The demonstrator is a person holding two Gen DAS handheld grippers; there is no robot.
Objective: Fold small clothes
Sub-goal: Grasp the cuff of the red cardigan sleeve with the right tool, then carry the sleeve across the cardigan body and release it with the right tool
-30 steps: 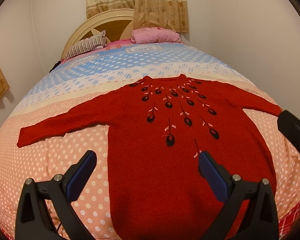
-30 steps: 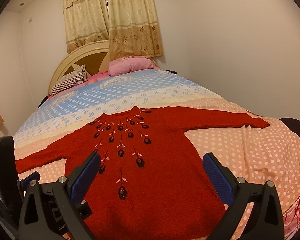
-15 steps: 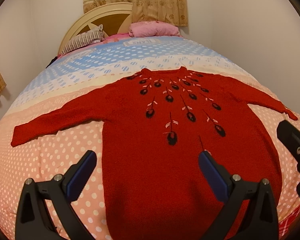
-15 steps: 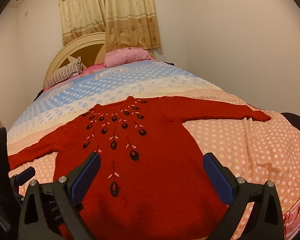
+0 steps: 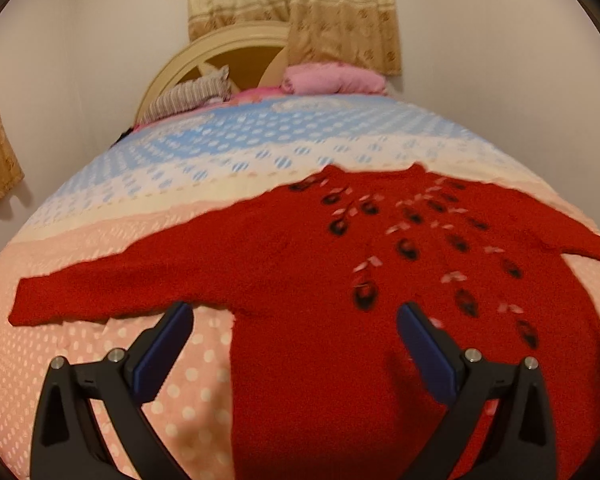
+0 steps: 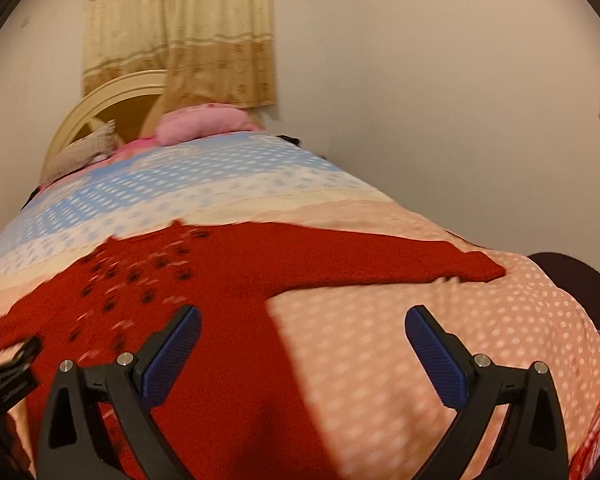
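One red knitted sweater with dark embroidered teardrop motifs lies flat, front up, across the foot half of a bed covered by a polka-dot quilt banded in blue, cream and peach. Its two sleeves are spread wide: one reaches toward the bed's left edge, the other toward the right edge. We hold two tools above it. Our left hand-held gripper hovers with its two blue-padded fingers spread apart and gripping nothing, over the spot where the left sleeve meets the body. Our right hand-held gripper is likewise released, its two fingers wide apart, over the sweater's right side and the peach dotted quilt just beside it. At the head of the bed we count two pillows, one striped grey and one pink, resting against a cream arched headboard, with beige patterned curtains hanging behind it.
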